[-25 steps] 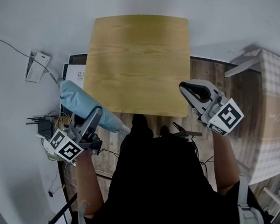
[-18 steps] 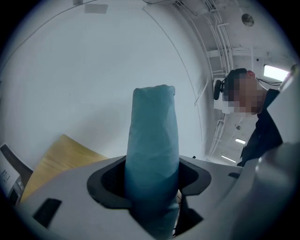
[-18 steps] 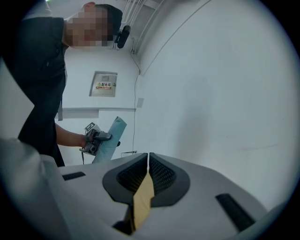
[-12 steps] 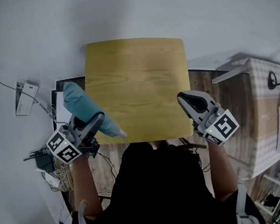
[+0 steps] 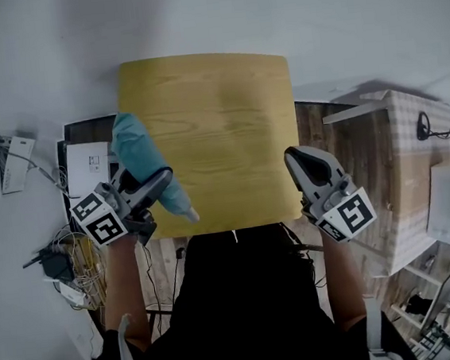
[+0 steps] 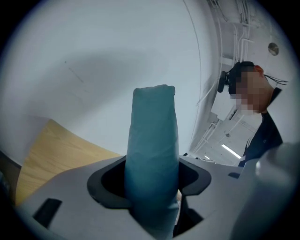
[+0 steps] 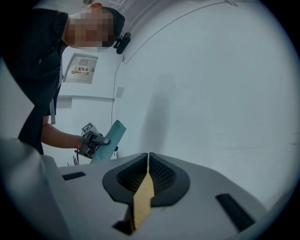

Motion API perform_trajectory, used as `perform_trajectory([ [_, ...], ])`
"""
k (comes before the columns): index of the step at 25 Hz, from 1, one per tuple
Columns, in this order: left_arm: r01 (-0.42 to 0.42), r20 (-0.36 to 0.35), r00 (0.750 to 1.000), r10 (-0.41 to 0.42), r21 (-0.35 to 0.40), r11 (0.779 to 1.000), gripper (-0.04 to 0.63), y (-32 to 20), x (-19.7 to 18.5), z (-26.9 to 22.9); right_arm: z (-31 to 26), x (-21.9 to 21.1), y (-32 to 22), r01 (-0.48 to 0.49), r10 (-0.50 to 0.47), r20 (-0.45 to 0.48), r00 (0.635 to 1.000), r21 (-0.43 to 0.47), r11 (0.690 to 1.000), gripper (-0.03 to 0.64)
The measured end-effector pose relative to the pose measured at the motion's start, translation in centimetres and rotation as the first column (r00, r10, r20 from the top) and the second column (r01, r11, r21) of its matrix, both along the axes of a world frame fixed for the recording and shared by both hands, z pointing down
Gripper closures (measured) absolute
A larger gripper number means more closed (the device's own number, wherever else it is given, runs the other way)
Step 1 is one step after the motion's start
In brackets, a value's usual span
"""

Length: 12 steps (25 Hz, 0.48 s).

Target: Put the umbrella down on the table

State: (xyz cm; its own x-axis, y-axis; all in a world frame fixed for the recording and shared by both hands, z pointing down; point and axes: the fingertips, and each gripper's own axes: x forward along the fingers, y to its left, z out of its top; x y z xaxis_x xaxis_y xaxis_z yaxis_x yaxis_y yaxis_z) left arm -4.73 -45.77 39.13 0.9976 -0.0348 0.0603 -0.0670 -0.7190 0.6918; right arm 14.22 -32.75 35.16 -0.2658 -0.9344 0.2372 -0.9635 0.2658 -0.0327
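A folded teal umbrella (image 5: 137, 154) is held upright and tilted at the left front edge of the square wooden table (image 5: 217, 104). My left gripper (image 5: 152, 184) is shut on it near its lower end. In the left gripper view the umbrella (image 6: 153, 136) rises straight out from between the jaws, with the table (image 6: 51, 150) low at the left. My right gripper (image 5: 300, 158) is shut and holds nothing, at the table's right front corner. In the right gripper view, the umbrella (image 7: 108, 140) shows at the far left.
On the floor to the left lie a white box (image 5: 12, 151), a white device (image 5: 88, 158) and tangled cables (image 5: 62, 268). To the right stand a checkered block (image 5: 406, 156) and a white unit (image 5: 448, 200). My dark-clothed body fills the lower middle.
My left gripper has carried the umbrella rightward, from beside the table to over its left front edge. The right gripper kept its place at the right front corner.
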Motion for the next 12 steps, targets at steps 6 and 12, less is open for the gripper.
perform_trajectory([
  [6,0.002,0.109,0.994,0.007,-0.076,0.997,0.316,-0.3,2.9,2.8,2.7,1.4,-0.9,0.038,-0.038,0.044,0.998,0.003,0.999,0.594],
  [12,-0.029,0.271,0.962,0.037,-0.034,0.999,0.316,-0.5,6.1,4.6,5.5,4.4,-1.7,0.039,-0.038,0.074,0.997,-0.02,0.999,0.594],
])
